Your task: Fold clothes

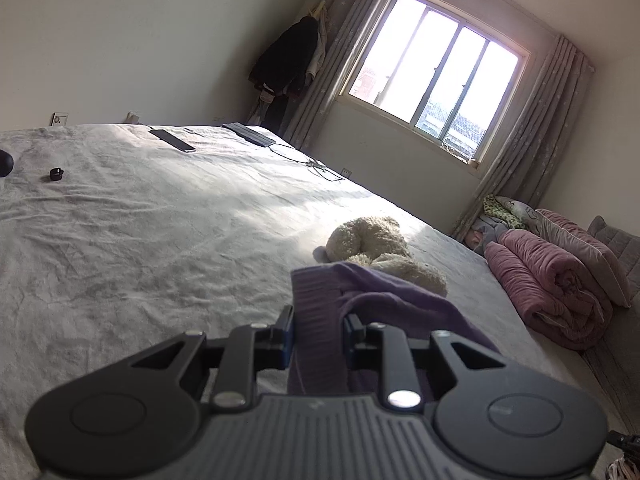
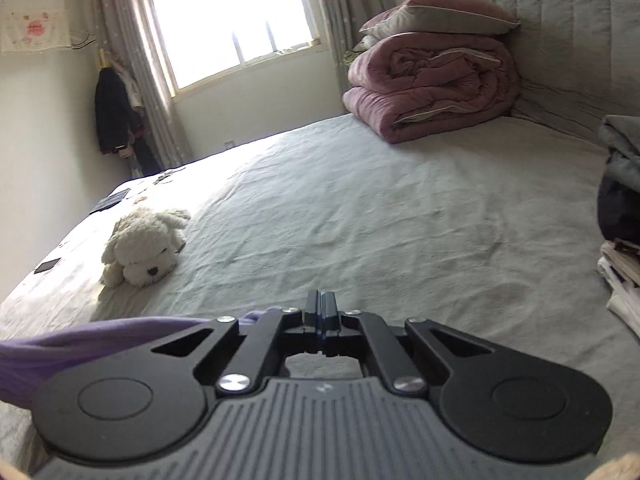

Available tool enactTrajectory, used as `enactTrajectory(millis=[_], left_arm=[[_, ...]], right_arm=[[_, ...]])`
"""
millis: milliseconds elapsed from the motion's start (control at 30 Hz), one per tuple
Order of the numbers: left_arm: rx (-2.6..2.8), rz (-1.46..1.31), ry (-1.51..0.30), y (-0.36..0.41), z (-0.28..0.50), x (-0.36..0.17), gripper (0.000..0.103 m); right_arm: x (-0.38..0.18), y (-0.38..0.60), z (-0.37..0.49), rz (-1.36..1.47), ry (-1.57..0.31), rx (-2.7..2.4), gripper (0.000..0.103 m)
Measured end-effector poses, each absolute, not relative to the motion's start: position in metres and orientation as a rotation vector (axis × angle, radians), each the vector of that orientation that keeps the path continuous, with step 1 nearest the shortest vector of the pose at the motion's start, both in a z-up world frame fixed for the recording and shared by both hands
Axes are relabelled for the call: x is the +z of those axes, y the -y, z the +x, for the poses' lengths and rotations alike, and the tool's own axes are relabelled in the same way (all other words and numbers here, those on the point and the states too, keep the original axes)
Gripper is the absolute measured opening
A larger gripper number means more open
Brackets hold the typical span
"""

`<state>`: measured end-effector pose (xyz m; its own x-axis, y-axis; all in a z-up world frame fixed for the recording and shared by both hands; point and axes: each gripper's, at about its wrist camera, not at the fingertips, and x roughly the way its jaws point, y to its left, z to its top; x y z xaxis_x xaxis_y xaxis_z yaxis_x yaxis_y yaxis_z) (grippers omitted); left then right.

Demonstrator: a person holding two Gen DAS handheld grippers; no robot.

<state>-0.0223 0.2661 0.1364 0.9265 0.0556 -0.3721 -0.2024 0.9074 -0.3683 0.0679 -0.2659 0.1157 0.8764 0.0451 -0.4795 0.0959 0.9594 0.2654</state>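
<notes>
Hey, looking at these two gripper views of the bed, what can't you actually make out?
- Purple garment: left view, lower part hidden behind the left gripper shut on it, so its type and shape are unclear; right view, cut off by the left edge.
- Right gripper: shut; whether it pinches any cloth is unclear.
- Clothes stack: right view, cut off by the right edge.
- Small black item: left view, too small to identify.

left claw (image 1: 318, 330): clamped on the purple garment (image 1: 320, 312)
plush dog (image 1: 380, 248): just beyond, on bed (image 1: 140, 240)
</notes>
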Motion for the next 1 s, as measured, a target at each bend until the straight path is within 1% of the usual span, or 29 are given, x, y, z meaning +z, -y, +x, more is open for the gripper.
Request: enactTrajectory(millis=[133, 200, 233, 267, 300, 333, 367, 400, 433, 467, 600, 700, 733, 767, 800, 833, 900, 933, 1000], left_arm=[[0.050, -0.334, -0.393, -0.255, -0.027, 0.133, 0.024], [0.019, -0.275, -0.410, -0.246, -0.031, 0.131, 0.024], [0.003, -0.246, -0.418, -0.241, -0.033, 0.130, 0.024], [-0.012, -0.217, -0.427, -0.237, -0.035, 0.129, 0.024], [-0.010, -0.190, -0.428, -0.235, -0.038, 0.128, 0.024], [-0.002, -0.176, -0.427, -0.235, -0.039, 0.128, 0.024], [0.005, -0.168, -0.429, -0.235, -0.040, 0.127, 0.024], [0.012, -0.160, -0.431, -0.237, -0.041, 0.127, 0.024], [0.020, -0.162, -0.433, -0.239, -0.042, 0.126, 0.024], [0.027, -0.168, -0.436, -0.241, -0.043, 0.126, 0.024], [0.058, -0.203, -0.446, -0.253, -0.045, 0.124, 0.024], [0.055, -0.207, -0.454, -0.256, -0.045, 0.123, 0.024], [0.056, -0.201, -0.454, -0.255, -0.045, 0.122, 0.024], [0.058, -0.194, -0.453, -0.255, -0.044, 0.121, 0.024], [0.065, -0.194, -0.452, -0.255, -0.043, 0.120, 0.024], [0.080, -0.207, -0.446, -0.257, -0.041, 0.119, 0.024], [0.117, -0.257, -0.392, -0.265, -0.037, 0.124, 0.024], [0.122, -0.295, -0.331, -0.270, -0.039, 0.129, 0.024], [0.099, -0.363, -0.198, -0.276, -0.047, 0.143, 0.024]], right_arm=[[0.099, 0.302, 0.066, 0.402, -0.612, -0.064, 0.000], [0.090, 0.295, 0.067, 0.415, -0.669, -0.009, 0.005], [0.086, 0.291, 0.068, 0.422, -0.697, 0.019, 0.012], [0.084, 0.286, 0.069, 0.431, -0.716, 0.050, 0.014], [0.081, 0.282, 0.070, 0.440, -0.733, 0.082, 0.015], [0.079, 0.277, 0.072, 0.448, -0.740, 0.102, 0.020], [0.077, 0.272, 0.074, 0.455, -0.746, 0.122, 0.031], [0.074, 0.267, 0.078, 0.468, -0.760, 0.145, 0.039], [0.071, 0.262, 0.083, 0.481, -0.774, 0.169, 0.050], [0.066, 0.258, 0.087, 0.499, -0.790, 0.180, 0.052], [0.048, 0.243, 0.103, 0.567, -0.841, 0.219, 0.052], [0.040, 0.227, 0.111, 0.526, -0.846, 0.216, 0.052], [0.039, 0.223, 0.113, 0.495, -0.838, 0.199, 0.045], [0.037, 0.220, 0.114, 0.464, -0.830, 0.181, 0.022], [0.036, 0.218, 0.115, 0.439, -0.827, 0.157, 0.010], [0.039, 0.220, 0.114, 0.436, -0.808, 0.147, 0.007], [0.050, 0.224, 0.110, 0.435, -0.743, 0.134, 0.007], [0.066, 0.227, 0.103, 0.424, -0.657, 0.129, 0.007], [0.110, 0.231, 0.074, 0.389, -0.399, 0.153, 0.007]])
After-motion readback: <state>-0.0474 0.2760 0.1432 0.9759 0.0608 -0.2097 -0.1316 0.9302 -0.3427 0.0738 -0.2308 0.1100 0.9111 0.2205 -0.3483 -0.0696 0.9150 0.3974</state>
